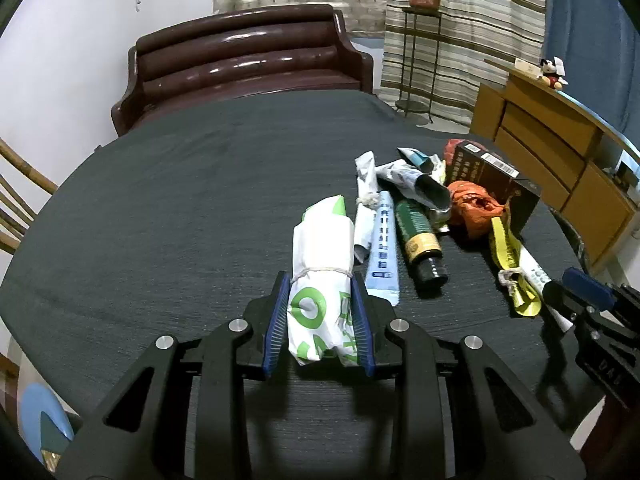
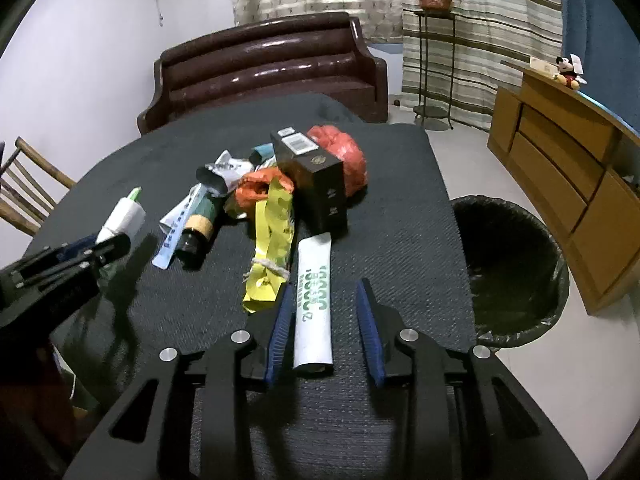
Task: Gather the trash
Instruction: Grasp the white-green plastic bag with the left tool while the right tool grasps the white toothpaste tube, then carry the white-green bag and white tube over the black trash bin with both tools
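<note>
My left gripper (image 1: 320,284) is shut on a white and green paper roll (image 1: 320,264) tied with string, low over the dark table (image 1: 160,220). The roll also shows in the right wrist view (image 2: 124,212). My right gripper (image 2: 325,294) is open around a white tube with green print (image 2: 314,300) that lies on the table; the left pad is close to it, the right pad stands apart. A pile of trash lies beyond: a yellow wrapper (image 2: 272,240), a dark green bottle (image 1: 418,236), a pale blue tube (image 1: 384,248), an orange bag (image 2: 260,186) and a dark box (image 2: 316,176).
A bin lined with a black bag (image 2: 508,264) stands on the floor right of the table. A brown sofa (image 2: 264,68) is behind the table, a wooden cabinet (image 2: 560,168) at the right, a wooden chair (image 2: 24,196) at the left.
</note>
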Motion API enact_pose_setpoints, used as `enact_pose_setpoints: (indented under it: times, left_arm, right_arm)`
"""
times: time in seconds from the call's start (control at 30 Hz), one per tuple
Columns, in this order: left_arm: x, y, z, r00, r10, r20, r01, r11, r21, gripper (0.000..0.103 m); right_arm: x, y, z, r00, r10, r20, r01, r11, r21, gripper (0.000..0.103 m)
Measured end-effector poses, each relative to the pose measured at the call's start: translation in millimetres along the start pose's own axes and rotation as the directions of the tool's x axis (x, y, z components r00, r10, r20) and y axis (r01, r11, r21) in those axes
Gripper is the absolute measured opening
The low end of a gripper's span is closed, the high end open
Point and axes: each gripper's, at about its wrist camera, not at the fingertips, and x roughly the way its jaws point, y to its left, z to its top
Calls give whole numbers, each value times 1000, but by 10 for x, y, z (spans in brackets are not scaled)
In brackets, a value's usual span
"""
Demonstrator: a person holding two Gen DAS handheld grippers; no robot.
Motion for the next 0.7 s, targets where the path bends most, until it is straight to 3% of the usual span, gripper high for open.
enact_pose_setpoints:
  times: [0.13,0.2,0.7]
  left_arm:
    - [19,33,6,1000,-6,-3,6,1000,-10,30]
    - [25,37,5,1000,-8,-4,8,1000,-12,30]
    - [-192,-124,98,995,-74,66,73,997,5,30]
  right_arm:
    - [35,27,-24,1000,-21,-5,21,1000,-16,28]
    - [29,21,-31,1000,-17,-6,17,1000,-13,19]
    - [-195,-151,-10,997,-42,58,41,999,18,16]
